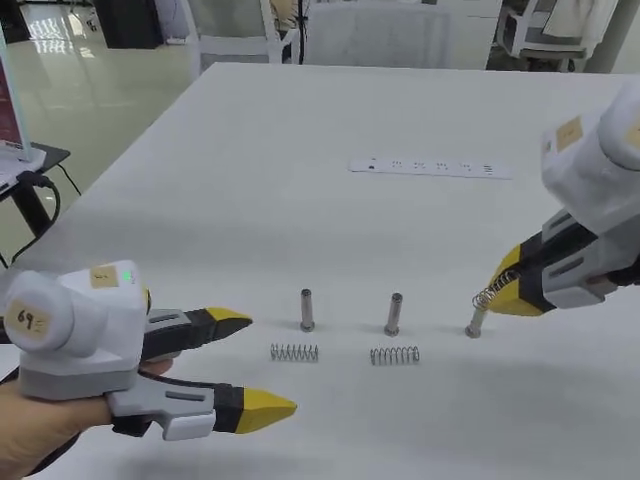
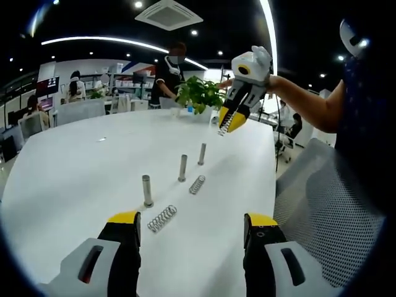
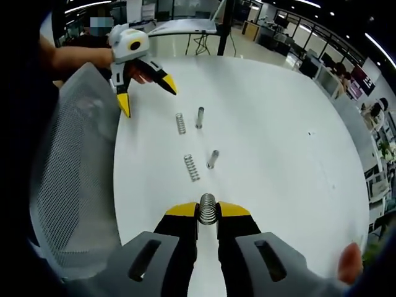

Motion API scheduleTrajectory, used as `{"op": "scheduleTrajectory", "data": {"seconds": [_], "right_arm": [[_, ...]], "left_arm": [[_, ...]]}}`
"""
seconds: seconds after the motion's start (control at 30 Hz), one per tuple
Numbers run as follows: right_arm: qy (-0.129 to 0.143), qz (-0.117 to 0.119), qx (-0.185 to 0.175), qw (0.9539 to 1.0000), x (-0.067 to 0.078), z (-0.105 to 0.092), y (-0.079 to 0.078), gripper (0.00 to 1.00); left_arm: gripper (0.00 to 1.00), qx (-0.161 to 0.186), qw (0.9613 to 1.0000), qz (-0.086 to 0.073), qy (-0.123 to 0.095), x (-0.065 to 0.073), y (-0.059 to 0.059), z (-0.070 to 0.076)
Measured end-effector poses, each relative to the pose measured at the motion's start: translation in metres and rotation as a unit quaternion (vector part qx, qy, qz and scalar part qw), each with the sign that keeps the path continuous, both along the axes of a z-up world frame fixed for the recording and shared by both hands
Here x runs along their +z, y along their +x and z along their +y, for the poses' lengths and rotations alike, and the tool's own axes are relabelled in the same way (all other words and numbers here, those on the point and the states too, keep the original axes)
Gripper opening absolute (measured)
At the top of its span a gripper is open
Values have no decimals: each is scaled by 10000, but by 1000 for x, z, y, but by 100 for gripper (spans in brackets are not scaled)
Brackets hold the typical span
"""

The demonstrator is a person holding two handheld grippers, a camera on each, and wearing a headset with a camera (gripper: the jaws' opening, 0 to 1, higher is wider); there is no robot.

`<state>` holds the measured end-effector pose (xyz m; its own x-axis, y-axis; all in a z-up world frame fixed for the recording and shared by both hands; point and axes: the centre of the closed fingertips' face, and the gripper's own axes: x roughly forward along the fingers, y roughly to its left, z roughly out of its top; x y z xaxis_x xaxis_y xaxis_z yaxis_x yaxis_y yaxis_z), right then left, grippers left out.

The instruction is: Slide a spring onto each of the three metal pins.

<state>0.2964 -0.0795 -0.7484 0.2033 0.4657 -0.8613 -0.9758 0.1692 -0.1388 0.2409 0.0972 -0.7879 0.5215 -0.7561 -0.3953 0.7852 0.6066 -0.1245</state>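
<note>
Three short metal pins stand in a row on the white table: left pin point(image 1: 307, 309), middle pin point(image 1: 394, 314), right pin point(image 1: 476, 322). My right gripper point(image 1: 508, 290) is shut on a spring point(image 1: 491, 291) point(image 3: 208, 208) held tilted just above the right pin's top. Two loose springs lie flat in front of the pins, one point(image 1: 294, 352) by the left pin and one point(image 1: 395, 355) by the middle pin. My left gripper point(image 1: 250, 365) stands open at the near left, nothing between its yellow tips; its own view shows the pins point(image 2: 147, 190) and springs point(image 2: 162, 218) ahead.
A white power strip point(image 1: 430, 168) lies farther back on the table. A mesh chair point(image 2: 334, 204) sits at the near table edge. People and desks fill the room behind; a plant point(image 2: 197, 94) stands past the far end.
</note>
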Motion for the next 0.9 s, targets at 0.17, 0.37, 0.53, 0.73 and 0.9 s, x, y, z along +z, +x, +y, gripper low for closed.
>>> {"op": "scheduleTrajectory", "data": {"seconds": [0.17,0.37,0.53,0.73,0.9], "right_arm": [[-163,27,-14,9999,-3,-6,7,9],[-387,74,-17,9992,-10,-11,19,9],[-595,99,-28,9982,-18,-16,30,9],[-703,211,-49,9973,-29,-19,36,9],[-734,269,-68,9969,-34,-20,40,9]], "left_arm": [[63,-10,10000,12,-1,-2,-2,-1],[63,-25,10000,2,0,-1,-2,-1],[63,-42,10000,6,21,-2,-3,-2],[63,-59,10000,13,47,-3,-5,-3],[63,-65,10000,10,54,-2,-5,-3]]}}
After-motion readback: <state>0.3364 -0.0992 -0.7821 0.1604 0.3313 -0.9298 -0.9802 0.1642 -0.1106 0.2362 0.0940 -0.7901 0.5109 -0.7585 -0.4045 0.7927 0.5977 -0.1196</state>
